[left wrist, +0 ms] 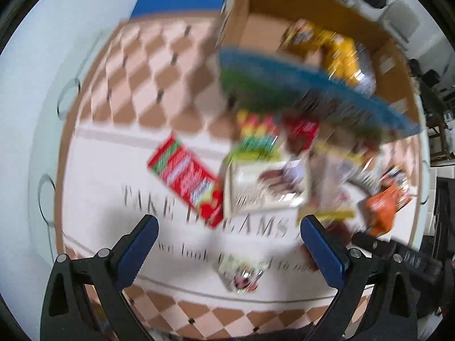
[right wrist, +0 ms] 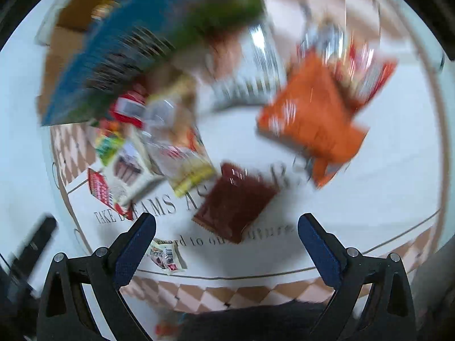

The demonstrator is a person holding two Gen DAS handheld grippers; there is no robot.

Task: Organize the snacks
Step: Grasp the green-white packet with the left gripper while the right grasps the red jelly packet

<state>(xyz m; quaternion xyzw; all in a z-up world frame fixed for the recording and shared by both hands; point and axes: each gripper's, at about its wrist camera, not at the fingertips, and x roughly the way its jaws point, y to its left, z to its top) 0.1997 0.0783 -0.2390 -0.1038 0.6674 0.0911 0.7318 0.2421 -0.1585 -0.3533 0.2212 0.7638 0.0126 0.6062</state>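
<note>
Tablecloth (right wrist: pixel 384 176): brown packet (right wrist: pixel 233 216) right-view only.

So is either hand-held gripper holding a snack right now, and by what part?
Nothing is held. The left hand-held gripper and the right hand-held gripper are both open, with only the mat showing between their fingers.

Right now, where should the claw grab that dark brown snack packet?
Probably the near short edge of the dark brown packet. It lies flat on the mat, apart from the other snacks, directly ahead of the open right claw. Come from above, one finger sliding under the crimped seam.
</note>
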